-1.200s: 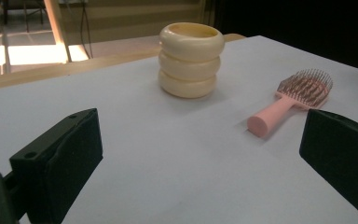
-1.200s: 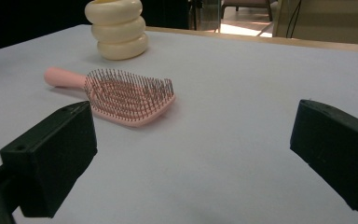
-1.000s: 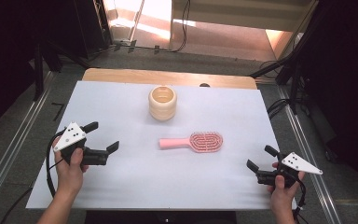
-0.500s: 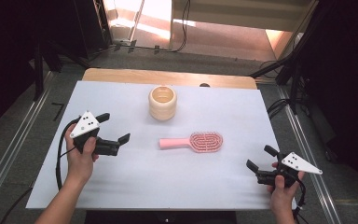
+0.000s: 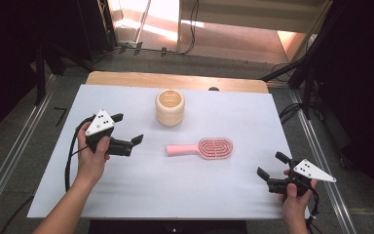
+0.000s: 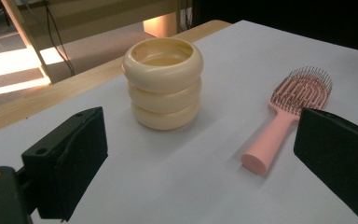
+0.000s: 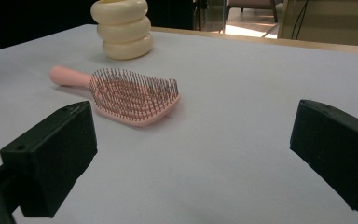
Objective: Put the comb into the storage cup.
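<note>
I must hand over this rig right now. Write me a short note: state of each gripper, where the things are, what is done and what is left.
Left gripper: open, holds nothing, above the table left of the brush, jaws toward its handle end.
Right gripper: open, holds nothing, near the front right corner.
Brush: flat at the table's middle, bristles up, handle toward the left gripper.
Cup: cream, ribbed, upright, behind the brush, apart from it.
Done: nothing gripped yet.
Left: probably grasp the brush by its handle; the cup may be where it goes.
</note>
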